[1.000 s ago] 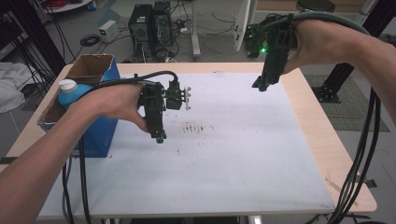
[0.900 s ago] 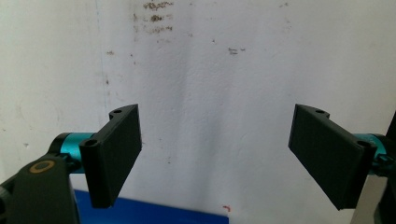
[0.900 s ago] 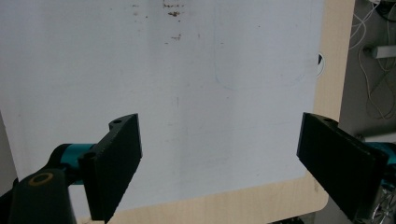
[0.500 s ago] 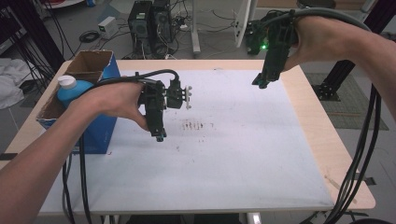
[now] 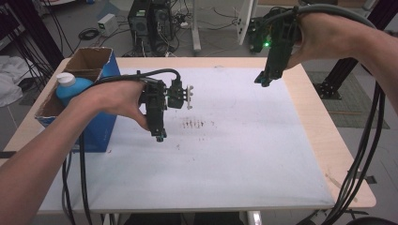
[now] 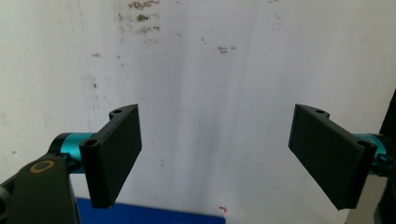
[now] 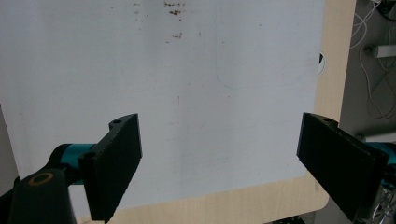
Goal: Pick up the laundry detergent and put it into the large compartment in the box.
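My left gripper point(image 5: 159, 135) hangs low over the white mat point(image 5: 234, 154), left of centre, pointing down. In the left gripper view its jaws stand wide apart, open point(image 6: 219, 156), with nothing between them but mat. My right gripper point(image 5: 264, 81) is held higher, over the mat's far right part. In the right gripper view it is also open point(image 7: 224, 163) and holds nothing.
A blue box point(image 5: 101, 126) stands at the table's left edge, and its blue edge point(image 6: 140, 215) runs under my left jaws. A blue bottle with a white cap point(image 5: 70, 84) sits inside it. Brown stains point(image 5: 195, 123) mark the mat's middle. The wooden table edge point(image 7: 334, 56) borders the mat.
My right gripper has drifted slightly upward. The left gripper has barely moved. Both stay open.
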`<state>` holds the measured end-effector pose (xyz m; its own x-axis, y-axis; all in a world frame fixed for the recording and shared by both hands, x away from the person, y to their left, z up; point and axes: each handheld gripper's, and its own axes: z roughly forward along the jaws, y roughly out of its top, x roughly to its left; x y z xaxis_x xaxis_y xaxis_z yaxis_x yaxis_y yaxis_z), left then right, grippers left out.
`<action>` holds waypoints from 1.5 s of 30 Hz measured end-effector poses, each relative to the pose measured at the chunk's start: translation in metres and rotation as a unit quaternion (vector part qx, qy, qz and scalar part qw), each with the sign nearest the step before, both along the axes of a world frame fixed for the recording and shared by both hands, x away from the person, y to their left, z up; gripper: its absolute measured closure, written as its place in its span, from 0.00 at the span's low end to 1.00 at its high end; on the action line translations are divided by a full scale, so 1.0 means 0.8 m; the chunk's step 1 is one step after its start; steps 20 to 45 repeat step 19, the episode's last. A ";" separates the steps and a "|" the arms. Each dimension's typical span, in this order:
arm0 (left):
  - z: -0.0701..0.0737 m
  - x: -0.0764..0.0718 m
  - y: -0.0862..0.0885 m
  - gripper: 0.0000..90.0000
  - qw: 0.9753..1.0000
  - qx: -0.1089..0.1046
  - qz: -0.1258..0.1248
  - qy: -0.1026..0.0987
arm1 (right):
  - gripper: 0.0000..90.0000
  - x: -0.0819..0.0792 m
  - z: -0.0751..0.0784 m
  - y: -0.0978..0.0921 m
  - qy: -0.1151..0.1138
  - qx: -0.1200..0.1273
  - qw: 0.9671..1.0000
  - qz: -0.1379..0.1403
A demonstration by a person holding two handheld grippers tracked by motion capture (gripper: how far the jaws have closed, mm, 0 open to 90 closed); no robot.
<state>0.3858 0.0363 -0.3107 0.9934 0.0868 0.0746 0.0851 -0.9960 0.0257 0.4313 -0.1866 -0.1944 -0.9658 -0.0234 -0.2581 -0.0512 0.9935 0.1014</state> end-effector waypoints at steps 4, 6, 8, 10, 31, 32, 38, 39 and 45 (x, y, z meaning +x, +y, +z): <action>0.000 0.000 0.000 0.19 1.000 0.003 -0.004 0.000 | 0.15 0.000 0.000 0.001 0.001 -0.001 1.000 0.002; 0.001 0.000 0.000 0.19 1.000 -0.001 -0.004 -0.002 | 0.15 0.000 0.000 0.001 0.001 -0.001 1.000 0.003; 0.001 0.000 0.000 0.19 1.000 -0.003 -0.004 -0.002 | 0.15 0.000 0.000 0.001 0.001 -0.001 1.000 0.002; 0.001 -0.001 0.000 0.19 1.000 -0.001 -0.006 -0.001 | 0.15 0.000 -0.001 0.001 0.002 0.000 1.000 0.002; 0.002 -0.001 0.001 0.19 1.000 -0.004 -0.005 -0.002 | 0.15 0.000 0.000 -0.001 0.002 0.000 1.000 -0.001; 0.002 -0.001 0.001 0.19 1.000 -0.004 -0.005 -0.002 | 0.15 0.000 0.000 -0.001 0.002 0.000 1.000 -0.001; 0.002 -0.001 0.001 0.19 1.000 -0.004 -0.005 -0.002 | 0.15 0.000 0.000 -0.001 0.002 0.000 1.000 -0.001; 0.002 -0.001 0.001 0.19 1.000 -0.004 -0.005 -0.002 | 0.15 0.000 0.000 -0.001 0.002 0.000 1.000 -0.001; 0.002 -0.001 0.001 0.19 1.000 -0.004 -0.005 -0.002 | 0.15 0.000 0.000 -0.001 0.002 0.000 1.000 -0.001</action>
